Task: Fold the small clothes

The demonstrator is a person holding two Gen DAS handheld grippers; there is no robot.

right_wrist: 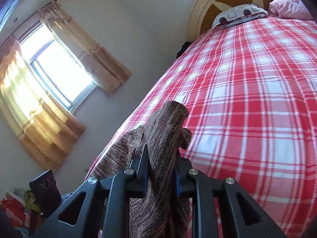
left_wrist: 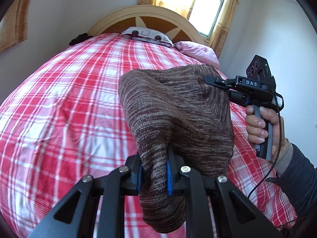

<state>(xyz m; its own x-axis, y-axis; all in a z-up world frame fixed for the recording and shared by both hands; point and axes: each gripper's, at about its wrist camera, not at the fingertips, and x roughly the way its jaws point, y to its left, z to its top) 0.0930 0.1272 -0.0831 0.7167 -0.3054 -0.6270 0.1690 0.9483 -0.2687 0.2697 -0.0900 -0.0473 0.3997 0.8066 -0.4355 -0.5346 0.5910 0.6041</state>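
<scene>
While both grippers are raised over the bed, a brown and tan striped knitted garment (left_wrist: 174, 115) hangs between them, clear of the covers along its upper edge. The left gripper (left_wrist: 154, 174) has its blue-padded fingers (left_wrist: 169, 178) clamped on a bunched fold of the knit. The right gripper (right_wrist: 161, 174) is likewise closed on a gathered fold of the same garment, which rises in a hump above its jaws and trails down beneath them. In the left wrist view the right gripper shows side-on, held by a person's hand (left_wrist: 263, 127) in a grey sleeve, its tips buried in the garment's far edge.

Surface: a bed spread with a red, pink and white plaid cotton sheet (left_wrist: 65, 103), lying mostly flat with light creasing. At the head stand a cream, arched wooden headboard with brown inlaid panels (left_wrist: 142, 17), a grey and white patterned pillow (left_wrist: 147, 35) and a pale pink pillow (left_wrist: 196, 49). A small dark item (left_wrist: 78, 38) lies at the bed's far corner; it is too small to identify.

Room: plain white walls, and a bright window with yellow-beige patterned curtains (right_wrist: 57, 67) beside the bed. Some colourful items (right_wrist: 17, 204) sit low in the corner of the right wrist view, indistinct.
</scene>
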